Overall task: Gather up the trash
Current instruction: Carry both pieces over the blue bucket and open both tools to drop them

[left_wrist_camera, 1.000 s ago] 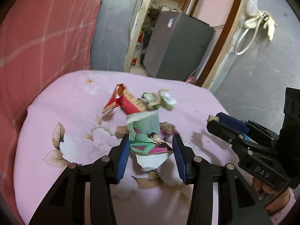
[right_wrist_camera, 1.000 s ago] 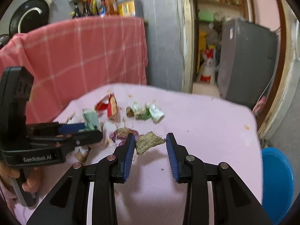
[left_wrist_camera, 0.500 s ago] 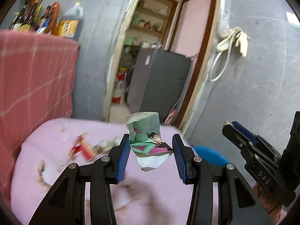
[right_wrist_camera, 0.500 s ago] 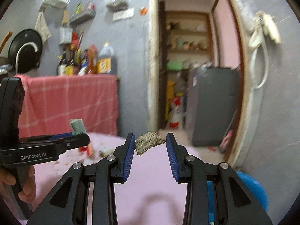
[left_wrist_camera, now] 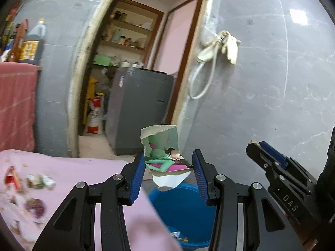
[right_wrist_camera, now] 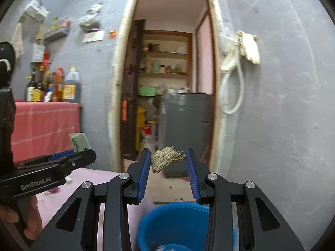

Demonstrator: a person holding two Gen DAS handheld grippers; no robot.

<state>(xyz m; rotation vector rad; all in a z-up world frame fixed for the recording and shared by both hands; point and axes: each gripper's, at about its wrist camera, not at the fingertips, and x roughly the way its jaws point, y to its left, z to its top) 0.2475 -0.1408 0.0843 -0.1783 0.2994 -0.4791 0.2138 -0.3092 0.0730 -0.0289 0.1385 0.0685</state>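
Note:
My left gripper [left_wrist_camera: 168, 167] is shut on a torn green and pink cartoon wrapper [left_wrist_camera: 164, 159] and holds it in the air above the rim of a blue bucket [left_wrist_camera: 184, 211]. My right gripper [right_wrist_camera: 168, 163] is shut on a brown fibrous scrap [right_wrist_camera: 166, 159], also above the blue bucket [right_wrist_camera: 173, 226]. The left gripper and its wrapper [right_wrist_camera: 79, 142] show at the left of the right wrist view. The right gripper [left_wrist_camera: 272, 163] shows at the right of the left wrist view.
A pink flowered cloth [left_wrist_camera: 88, 179] covers the table at the lower left, with several scraps [left_wrist_camera: 39, 181] on it. Behind are a grey wall, a doorway with a grey appliance [left_wrist_camera: 138, 108], a red cloth [right_wrist_camera: 44, 123] and bottles [right_wrist_camera: 52, 85].
Both grippers lifted off the table with their scraps and swung right. The blue bucket has come into view below them; the table has slid to the lower left.

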